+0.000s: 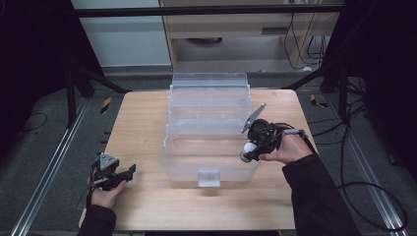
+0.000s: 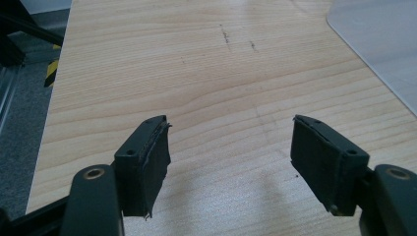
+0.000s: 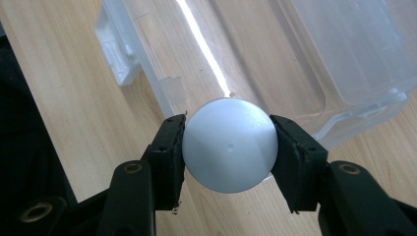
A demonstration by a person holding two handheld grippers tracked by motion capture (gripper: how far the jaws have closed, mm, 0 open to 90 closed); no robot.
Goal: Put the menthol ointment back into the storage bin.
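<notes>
Ball held over the clear box

The right gripper (image 3: 228, 147) pinches a white ball (image 3: 229, 145) between its jaws at the box's (image 1: 209, 123) right wall, probably poised to drop it inside. The left gripper (image 2: 231, 162), jaws spread and empty, rests on the table (image 2: 196, 73) left of the box, likely just out of the way.

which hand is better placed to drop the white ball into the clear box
Right. Its tongs already grip the white ball at the clear plastic box's right rim; the left tongs are open, empty, off to the box's left.
</notes>
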